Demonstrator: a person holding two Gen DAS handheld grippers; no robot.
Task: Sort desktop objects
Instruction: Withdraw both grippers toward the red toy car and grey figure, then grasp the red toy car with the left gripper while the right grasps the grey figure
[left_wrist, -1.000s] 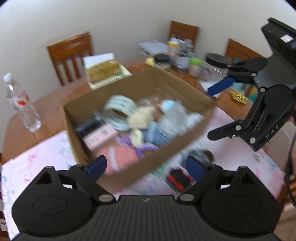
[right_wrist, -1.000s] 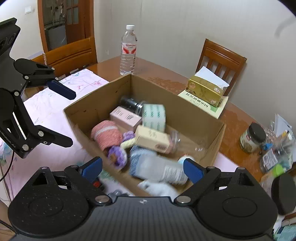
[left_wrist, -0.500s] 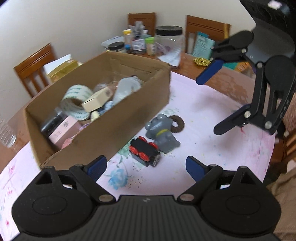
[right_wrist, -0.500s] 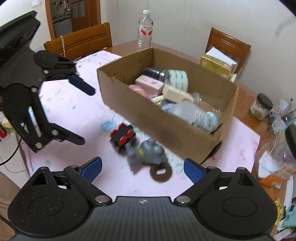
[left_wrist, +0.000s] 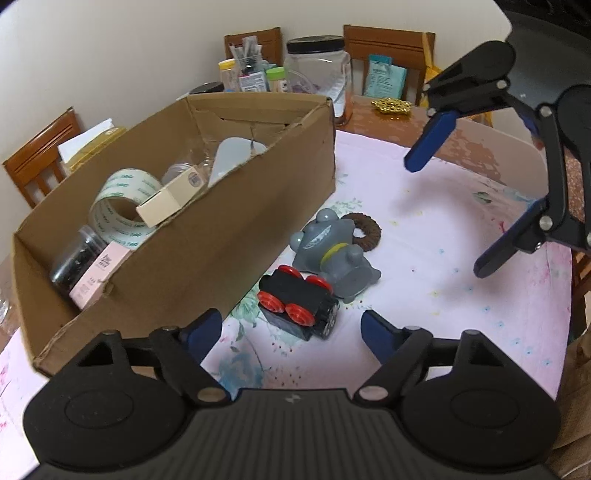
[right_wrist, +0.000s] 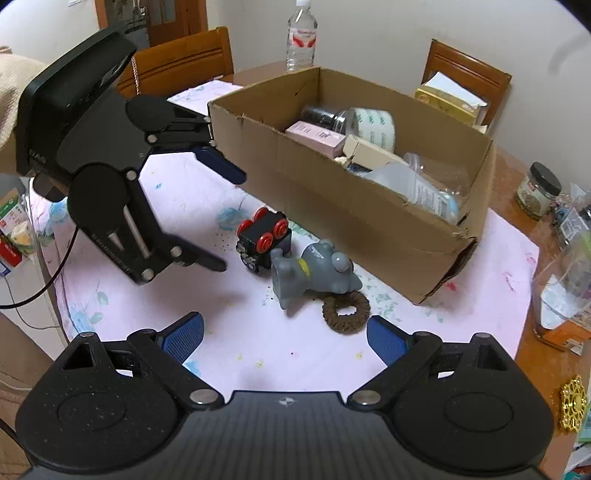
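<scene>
Left gripper (left_wrist: 291, 326), jaws closing and empty, nears toy train (left_wrist: 299, 301) beside cardboard box (left_wrist: 207, 258); right gripper (right_wrist: 284, 334) jaws apart; train could roll away on its wheels.

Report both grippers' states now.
Left gripper: open, jaws closing, nothing between them.
Right gripper: open, empty.

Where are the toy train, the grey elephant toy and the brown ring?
toy train (left_wrist: 297, 301), left wrist view, black body.
grey elephant toy (right_wrist: 314, 273), right wrist view, its back.
brown ring (right_wrist: 346, 312), right wrist view, braided rim.
</scene>
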